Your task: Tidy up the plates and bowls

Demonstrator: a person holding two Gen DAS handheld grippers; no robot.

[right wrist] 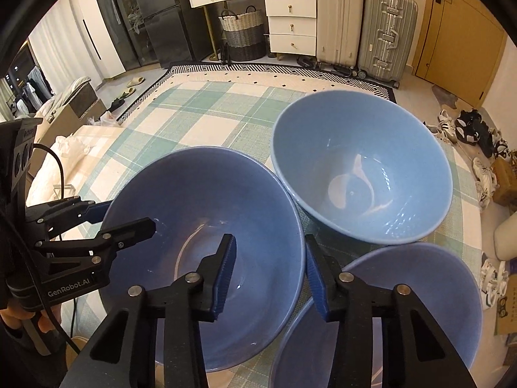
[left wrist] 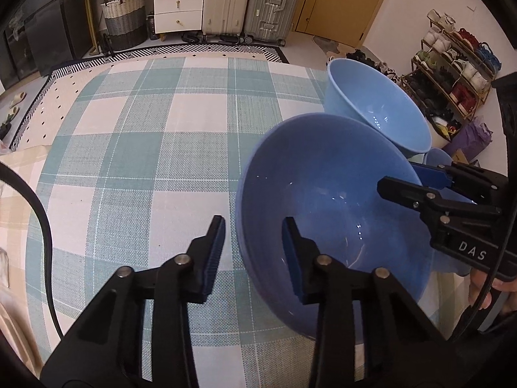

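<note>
Two hand-held black grippers with blue finger pads work over a table covered by a teal and white checked cloth [left wrist: 135, 135]. Three blue bowls stand close together toward the cloth's right side.

The nearest, a darker blue bowl [left wrist: 323, 200], sits between both tools. The left gripper [left wrist: 253, 252] has its jaws apart and straddles this bowl's left rim: one finger stands outside the wall over the cloth, the other reaches down inside the bowl. Neither pad can be seen pressing the wall, so the grip reads as released. In the right wrist view the right gripper [right wrist: 271, 271] straddles the same bowl's [right wrist: 206, 245] opposite rim, one finger inside and one outside, jaws also spread. Whether its pads touch the rim cannot be told.

A paler blue bowl [right wrist: 362, 168] stands upright just behind, its rim touching or almost touching the darker bowl. A third blue bowl [right wrist: 404, 294] sits nearest the right edge of the cloth, just beside the right gripper's outer finger.

The whole left half of the cloth, out to its far and left edges, lies open. On the right the bowls crowd one another, leaving little room between them.

Both tools come in low and level from opposite sides. A hand [right wrist: 19, 320] wraps the left gripper's handle, and fingers [left wrist: 484, 287] hold the right one. A shoe rack [left wrist: 452, 74] stands on the floor beyond the table's right edge, with suitcases [right wrist: 365, 22] and a drawer unit [right wrist: 290, 26] past its far edge.
</note>
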